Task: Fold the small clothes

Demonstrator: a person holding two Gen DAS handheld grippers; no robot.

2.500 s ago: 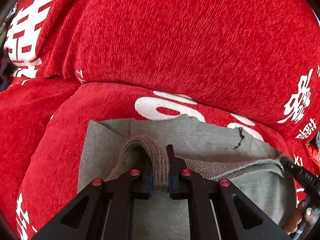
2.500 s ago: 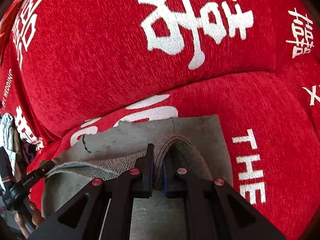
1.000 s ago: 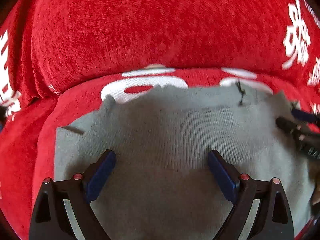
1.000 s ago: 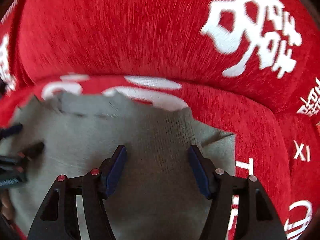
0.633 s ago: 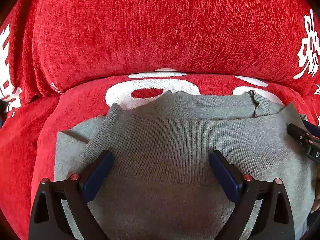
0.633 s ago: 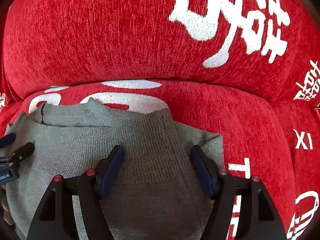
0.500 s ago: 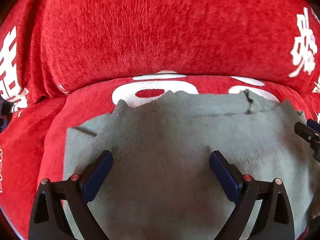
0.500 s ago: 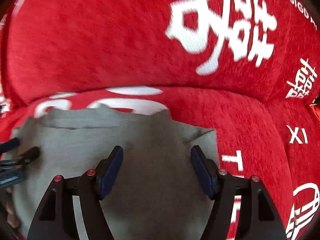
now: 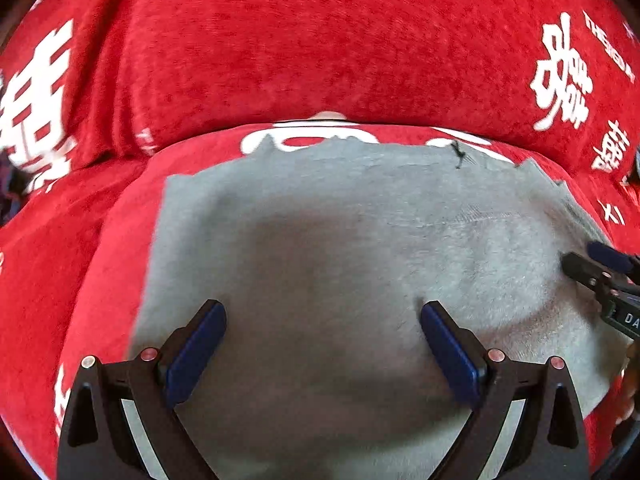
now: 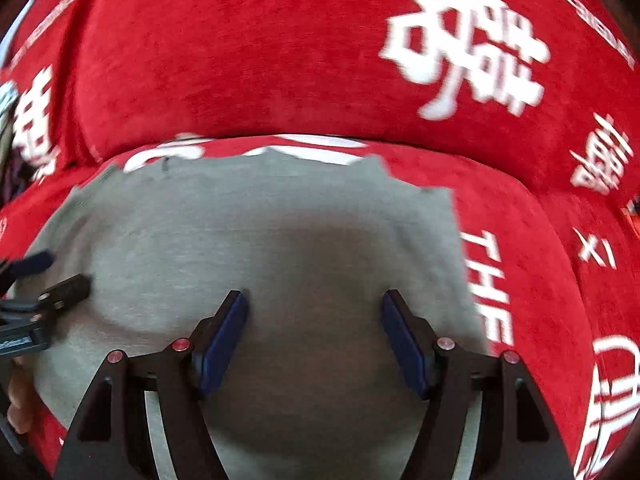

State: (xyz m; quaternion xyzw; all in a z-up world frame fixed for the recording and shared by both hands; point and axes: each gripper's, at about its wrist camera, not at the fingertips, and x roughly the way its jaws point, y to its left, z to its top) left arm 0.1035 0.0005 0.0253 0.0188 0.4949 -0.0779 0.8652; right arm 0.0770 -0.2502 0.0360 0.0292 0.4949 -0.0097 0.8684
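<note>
A grey knit sweater (image 9: 340,240) lies folded on the red sofa seat; it also shows in the right wrist view (image 10: 260,240). My left gripper (image 9: 322,320) is open and empty, just above the sweater's left half. My right gripper (image 10: 314,312) is open and empty, above the sweater's right half. The right gripper's tips show at the right edge of the left wrist view (image 9: 592,268). The left gripper's tips show at the left edge of the right wrist view (image 10: 52,280). Both views are motion-blurred.
The red sofa seat (image 9: 100,248) carries white characters and lettering. Its red backrest (image 9: 320,40) rises right behind the sweater, also in the right wrist view (image 10: 260,60). The words "THE" (image 10: 488,280) lie on the seat right of the sweater.
Both grippers let go of the sweater's folded edge and opened wide. The edge now lies flat toward the backrest. Both grippers have since drawn back a little above the sweater.
</note>
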